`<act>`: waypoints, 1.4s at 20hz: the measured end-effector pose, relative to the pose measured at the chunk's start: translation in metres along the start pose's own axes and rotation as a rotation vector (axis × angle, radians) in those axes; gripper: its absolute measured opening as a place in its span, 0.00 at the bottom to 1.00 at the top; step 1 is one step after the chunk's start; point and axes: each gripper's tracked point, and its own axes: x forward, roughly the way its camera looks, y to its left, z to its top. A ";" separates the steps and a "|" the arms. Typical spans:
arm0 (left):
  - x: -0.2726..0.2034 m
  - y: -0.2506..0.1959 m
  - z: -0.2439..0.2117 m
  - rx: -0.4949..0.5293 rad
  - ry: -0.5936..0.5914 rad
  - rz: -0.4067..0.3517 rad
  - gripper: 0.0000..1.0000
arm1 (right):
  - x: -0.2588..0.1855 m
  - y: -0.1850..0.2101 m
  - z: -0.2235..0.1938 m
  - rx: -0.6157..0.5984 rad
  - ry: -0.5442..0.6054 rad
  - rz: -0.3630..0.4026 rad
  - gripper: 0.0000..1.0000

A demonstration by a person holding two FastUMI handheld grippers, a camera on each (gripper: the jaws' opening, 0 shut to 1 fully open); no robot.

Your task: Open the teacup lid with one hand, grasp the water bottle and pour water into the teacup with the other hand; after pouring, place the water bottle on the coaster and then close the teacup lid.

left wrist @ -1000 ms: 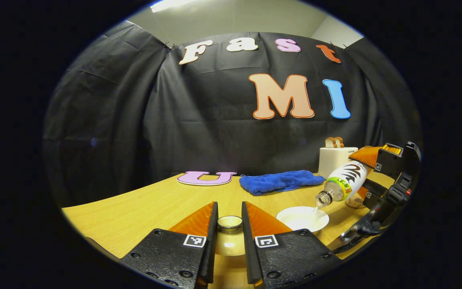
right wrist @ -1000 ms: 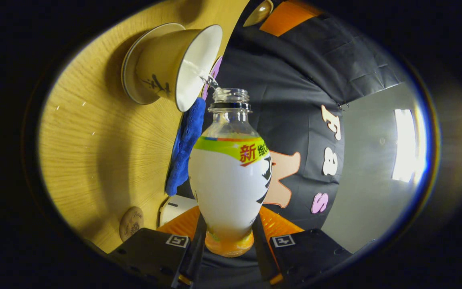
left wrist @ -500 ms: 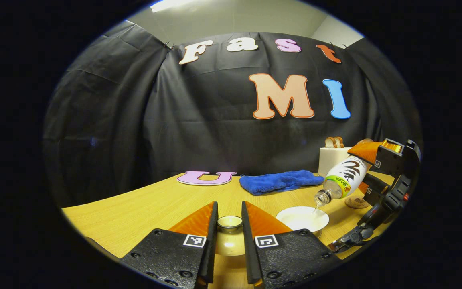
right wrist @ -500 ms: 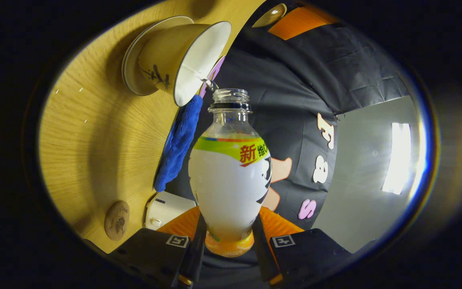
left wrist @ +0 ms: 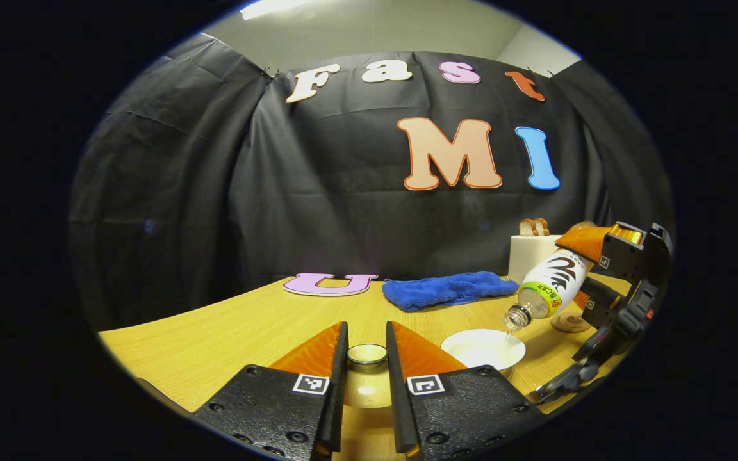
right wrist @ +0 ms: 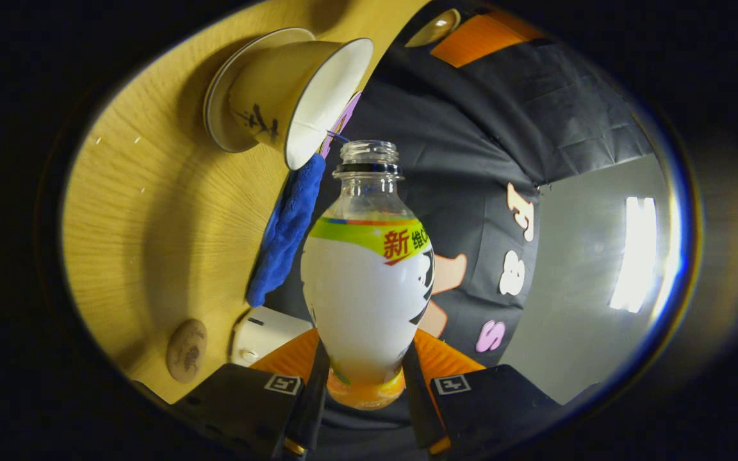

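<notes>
Wooden table (left wrist: 228, 333) | right tool (right wrist: 361, 384) clamps tilted water bottle (right wrist: 368, 282) over teacup (right wrist: 298, 96) | left tool (left wrist: 366, 365) grips lid (left wrist: 367, 354)

A folded blue towel (left wrist: 449, 289) lies on the wooden table (left wrist: 228, 339) toward its far edge, right of centre. Farther right stands a white toaster (left wrist: 532, 253) with two bread slices (left wrist: 534, 226) protruding upright from its top. The towel and toaster lie close together without touching.

water bottle (right wrist: 368, 282) base hidden between claw fingers | teacup lid (left wrist: 366, 378) sides hidden | coaster (left wrist: 569, 322) print unreadable
</notes>
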 end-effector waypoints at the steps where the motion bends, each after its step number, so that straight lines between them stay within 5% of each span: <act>1: 0.000 0.000 0.000 0.000 0.000 0.000 0.29 | -0.001 0.008 -0.001 0.081 0.012 0.053 0.60; 8: 0.001 0.000 0.000 0.000 0.000 0.000 0.29 | -0.013 0.031 -0.008 0.747 0.083 0.352 0.58; 17: 0.001 0.000 0.000 0.000 -0.001 0.000 0.29 | 0.000 0.006 -0.067 1.503 0.179 0.430 0.63; 24: 0.001 -0.001 0.000 0.000 -0.001 0.000 0.29 | 0.007 0.045 -0.100 1.829 0.286 0.426 0.63; 28: 0.001 -0.001 0.000 0.001 -0.002 0.000 0.30 | 0.007 0.067 -0.107 1.833 0.307 0.432 0.60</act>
